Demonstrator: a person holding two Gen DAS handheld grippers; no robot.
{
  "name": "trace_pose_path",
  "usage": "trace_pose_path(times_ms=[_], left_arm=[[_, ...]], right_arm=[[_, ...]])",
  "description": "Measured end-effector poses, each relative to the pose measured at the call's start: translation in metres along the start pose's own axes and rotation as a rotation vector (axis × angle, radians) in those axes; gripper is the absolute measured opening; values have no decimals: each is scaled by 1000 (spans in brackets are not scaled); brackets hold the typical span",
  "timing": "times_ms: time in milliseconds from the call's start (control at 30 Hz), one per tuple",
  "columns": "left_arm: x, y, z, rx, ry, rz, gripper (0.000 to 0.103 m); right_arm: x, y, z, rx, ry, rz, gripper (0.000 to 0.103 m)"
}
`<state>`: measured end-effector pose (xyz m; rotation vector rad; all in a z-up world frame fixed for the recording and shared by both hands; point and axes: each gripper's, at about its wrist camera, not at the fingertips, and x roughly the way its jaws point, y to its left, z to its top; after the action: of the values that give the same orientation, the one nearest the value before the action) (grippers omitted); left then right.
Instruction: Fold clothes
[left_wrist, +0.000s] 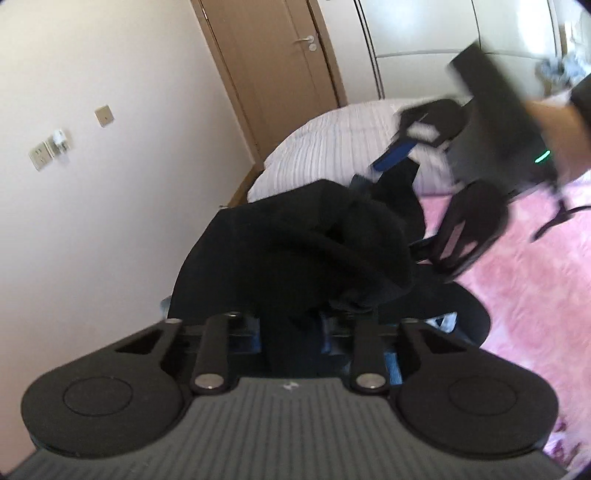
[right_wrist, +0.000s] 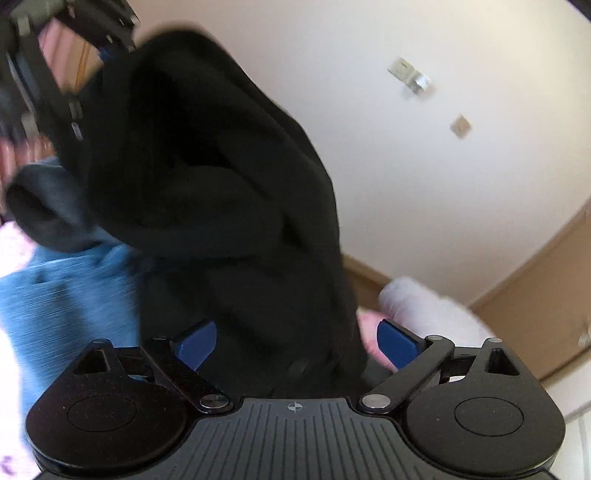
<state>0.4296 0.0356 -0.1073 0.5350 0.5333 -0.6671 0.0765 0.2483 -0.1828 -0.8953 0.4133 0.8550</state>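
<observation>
A black garment (left_wrist: 295, 236) hangs bunched in the air in front of my left gripper (left_wrist: 293, 326). The jaws stand narrow, and the blue pads (left_wrist: 253, 334) press on a fold of it. In the right wrist view the same black garment (right_wrist: 207, 177) fills the middle. My right gripper (right_wrist: 295, 343) is open, its blue fingers (right_wrist: 195, 343) wide apart. The cloth hangs between them, with a gap at the right finger. Each gripper shows blurred in the other's view: the right gripper (left_wrist: 406, 136) at upper right, the left gripper (right_wrist: 99, 55) at upper left on the garment's top edge.
A bed with a pink blanket (left_wrist: 535, 277) and a white striped quilt (left_wrist: 325, 147) lies below. A blue garment (right_wrist: 55, 295) lies on it at the left. A brown door (left_wrist: 269, 74), a white wardrobe (left_wrist: 424, 29) and a bare wall stand behind. A person's forearm (left_wrist: 557, 122) holds the right gripper.
</observation>
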Motion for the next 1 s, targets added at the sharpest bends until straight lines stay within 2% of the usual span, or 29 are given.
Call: trace_pose_path(times_ms=[33,67,100,167,200,333,467,567,700,833,933,1000], left_arm=[[-1,3,0,10,-6,-5,16],[-4,6,1,15,-22,-5,14],[-6,9,2,20,-38,-5,11],[-14,16,7,17,-77,-3,10],[-19,20,11,9,-100,-2,9],[-52,20,47,52,-223,11,7],[-91,-1,91,98,-354,-6,7],[-126,-35,118,96,-445,-76,7],[-171,-105,138,106,-496,-211,7],[-204,-205,122,75,-449,-385,7],[-216,-286,95,8,-333,-522,7],[-215,-343,67,-58,-207,-617,7]], right_arm=[[9,-2,4,-18,10,18,79],[20,-5,8,-24,35,80,54],[22,-6,10,-23,46,78,35],[23,-7,14,-16,63,54,16],[17,-11,14,16,56,37,12],[-32,-39,2,202,-6,-12,7],[-108,-56,-21,312,-63,-62,5],[-179,-58,-57,406,-76,-109,5],[-285,-33,-112,474,-64,-170,5],[-388,17,-189,482,35,-210,5],[-449,56,-262,486,156,-211,5],[-481,83,-313,470,264,-212,5]])
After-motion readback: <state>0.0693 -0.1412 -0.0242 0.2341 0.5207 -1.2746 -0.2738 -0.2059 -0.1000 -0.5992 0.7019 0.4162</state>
